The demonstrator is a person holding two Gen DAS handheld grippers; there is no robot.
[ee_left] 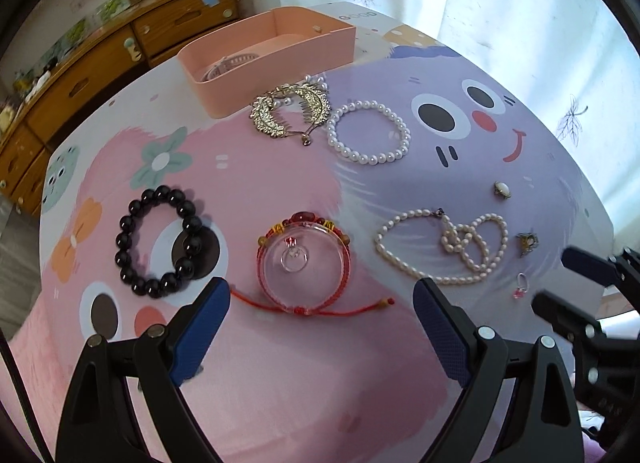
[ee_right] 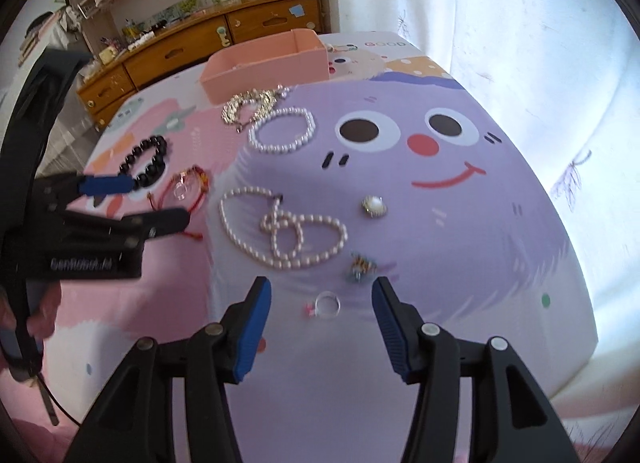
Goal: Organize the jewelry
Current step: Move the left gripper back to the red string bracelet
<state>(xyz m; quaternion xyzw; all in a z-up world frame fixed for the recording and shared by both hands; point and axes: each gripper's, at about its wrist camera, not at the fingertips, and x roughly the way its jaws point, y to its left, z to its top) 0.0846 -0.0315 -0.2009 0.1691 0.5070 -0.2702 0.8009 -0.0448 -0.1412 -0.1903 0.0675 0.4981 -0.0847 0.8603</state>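
Pink box [ee_left: 276,63] at far end of cloth, open top, something round inside. Just in front: gold leaf hairpiece [ee_left: 290,111], touching white pearl bracelet [ee_left: 369,132] to its right. Black bead bracelet [ee_left: 160,241] lies flat at left. Red cord bracelet [ee_left: 304,263] w/ clear bangle inside it, mid. Long pearl necklace [ee_left: 444,247] looped, tangled, at right. Nearby: pearl brooch [ee_right: 374,206], small multicolor pin [ee_right: 361,265], clear ring [ee_right: 328,304] w/ pink stone.
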